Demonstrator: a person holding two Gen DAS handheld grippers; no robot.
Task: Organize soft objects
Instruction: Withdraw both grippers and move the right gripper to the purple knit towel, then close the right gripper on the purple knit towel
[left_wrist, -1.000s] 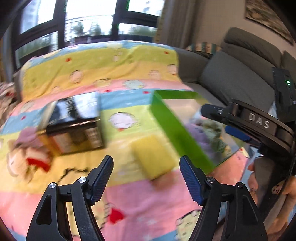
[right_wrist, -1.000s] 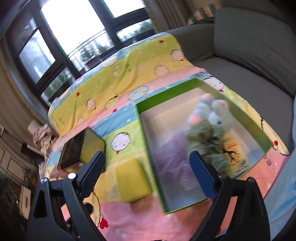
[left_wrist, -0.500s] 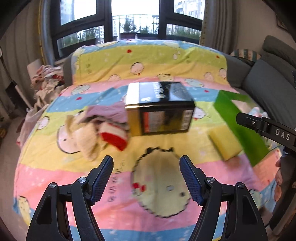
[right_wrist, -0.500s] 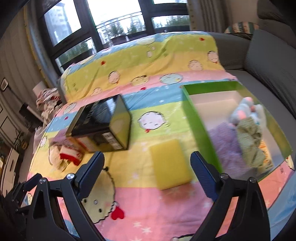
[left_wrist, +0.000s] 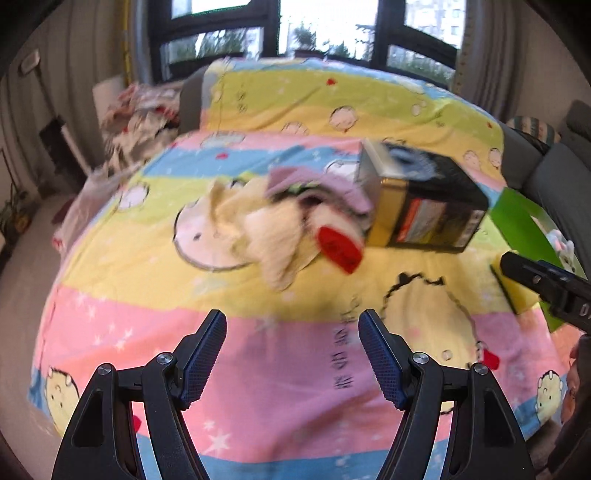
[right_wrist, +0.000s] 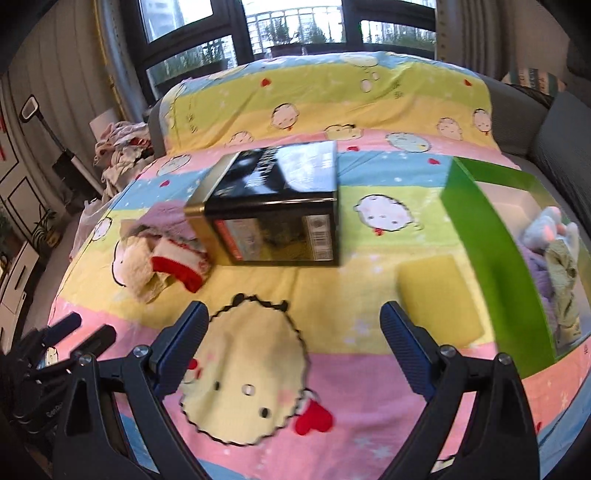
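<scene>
A pile of soft clothes (left_wrist: 291, 221), cream, mauve and red, lies on the cartoon blanket left of a black and gold box (left_wrist: 421, 203). My left gripper (left_wrist: 293, 354) is open and empty, just short of the pile. The pile also shows in the right wrist view (right_wrist: 162, 254). A yellow sponge (right_wrist: 439, 295) lies beside the green box (right_wrist: 491, 251), which holds a grey plush toy (right_wrist: 550, 229) and purple cloth (right_wrist: 535, 266). My right gripper (right_wrist: 293, 354) is open and empty over the blanket, with the sponge ahead to its right.
The black and gold box (right_wrist: 280, 210) stands mid-blanket. A heap of laundry (right_wrist: 122, 144) lies off the far left edge. A grey sofa (right_wrist: 561, 140) runs along the right. The left gripper's body (right_wrist: 48, 362) shows at lower left in the right wrist view.
Both views have swung left, from the green box toward the clothes pile. The pile now sits ahead of my left gripper; the green box has slid to the right edge.
</scene>
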